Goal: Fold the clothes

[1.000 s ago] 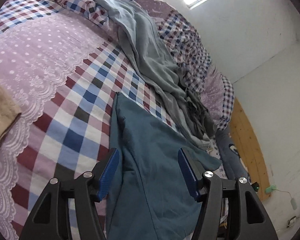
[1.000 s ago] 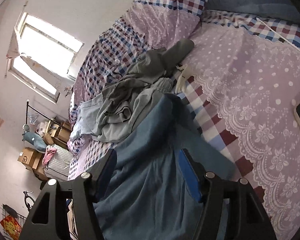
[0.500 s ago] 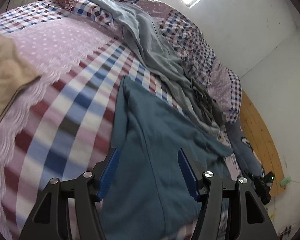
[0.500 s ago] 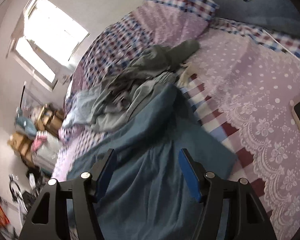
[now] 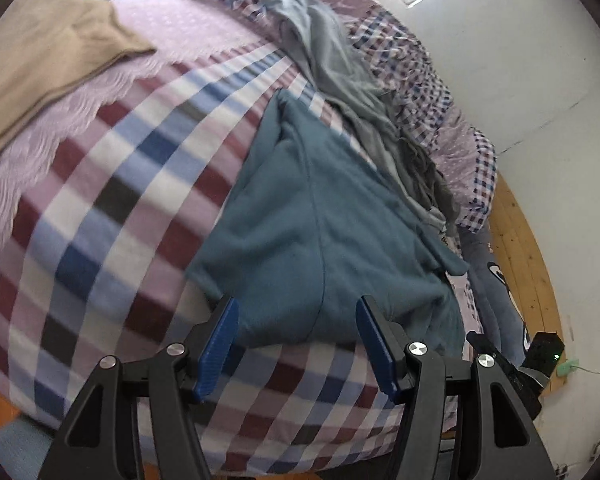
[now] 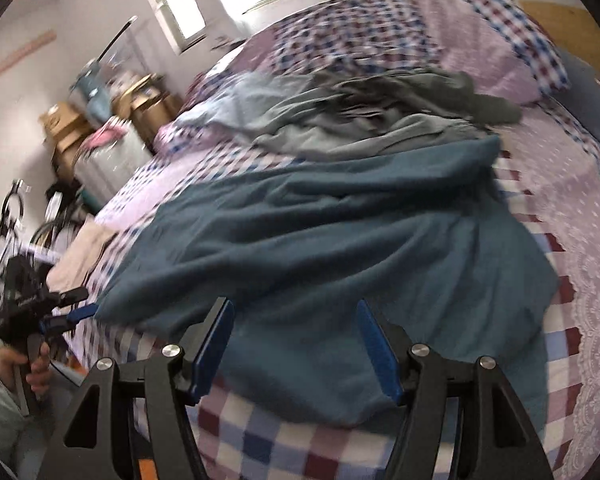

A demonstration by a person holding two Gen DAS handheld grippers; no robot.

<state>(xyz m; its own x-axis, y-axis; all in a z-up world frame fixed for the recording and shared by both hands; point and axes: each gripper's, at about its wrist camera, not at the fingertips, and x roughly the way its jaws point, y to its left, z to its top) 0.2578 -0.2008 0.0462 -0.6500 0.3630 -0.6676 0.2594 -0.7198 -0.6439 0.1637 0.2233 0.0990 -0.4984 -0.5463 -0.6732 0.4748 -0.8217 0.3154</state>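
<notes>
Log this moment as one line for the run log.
task: fold clothes | left gripper: open, empty | right gripper: open, empty | teal garment: spread on bed, ungrasped

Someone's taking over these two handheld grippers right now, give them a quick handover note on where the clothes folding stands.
Left gripper: open, empty, at the near hem of the teal fleece garment.
Right gripper: open, empty, over the same garment's other end.
The garment lies spread but rumpled on the checked bedspread. Crumpled grey clothes are heaped behind it; a folded beige garment lies apart on the lilac lace-edged cover.
Done: no fold visible in the teal piece.
Left: smooth it, fold it, then probably the grey heap.
</notes>
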